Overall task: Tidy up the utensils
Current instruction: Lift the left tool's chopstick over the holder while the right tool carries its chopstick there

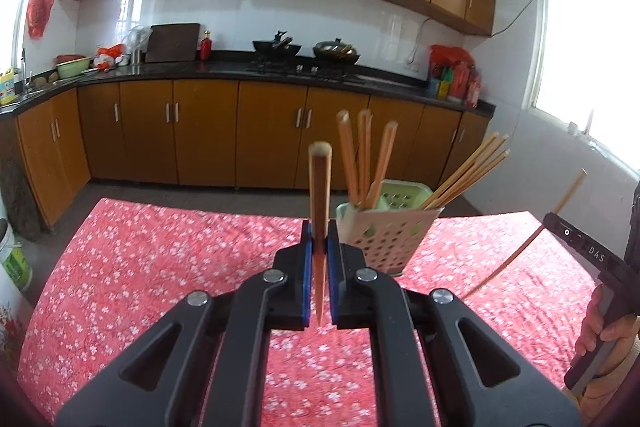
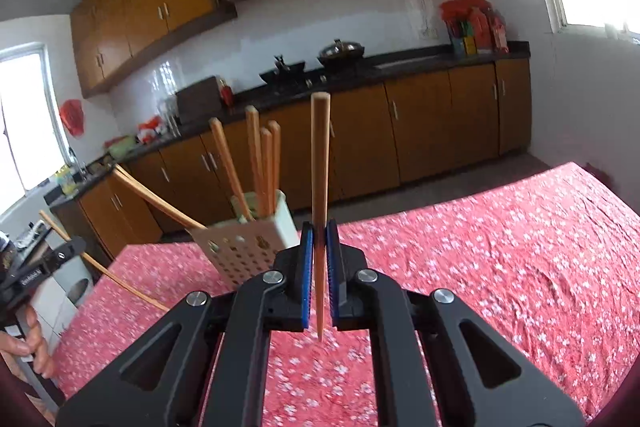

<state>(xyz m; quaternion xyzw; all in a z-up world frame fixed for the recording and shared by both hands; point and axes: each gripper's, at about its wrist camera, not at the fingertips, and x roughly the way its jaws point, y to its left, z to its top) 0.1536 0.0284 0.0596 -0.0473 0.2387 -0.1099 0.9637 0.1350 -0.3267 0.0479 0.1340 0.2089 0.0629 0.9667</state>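
The left gripper [image 1: 319,247] is pinched on a single chopstick [image 1: 319,195], its blue pads pressed against the stick from both sides. The stick stands nearly upright between the fingers, thick end up and pointed tip down over the red flowered tablecloth [image 1: 160,251].

Just beyond and to the right of that gripper sits a pale perforated holder [image 1: 384,239] on the cloth, with a green insert showing at its top. Several chopsticks stand in it: a few lean upright on its left side [image 1: 362,159], and a bundle [image 1: 468,171] fans out toward the right.

The right gripper [image 2: 319,247] likewise clamps its own chopstick [image 2: 320,179], held almost vertical with the tip hanging just above the cloth [image 2: 480,247]. From this side the holder [image 2: 248,247] appears tilted by the lens, just behind and left of the fingers.

In the left wrist view the right tool's handle and the person's hand [image 1: 604,323] show at the far right edge, a thin stick [image 1: 532,239] crossing in front of it. Wooden cabinets [image 1: 200,131] and a dark counter [image 1: 224,69] with two woks [image 1: 336,51] fill the background.
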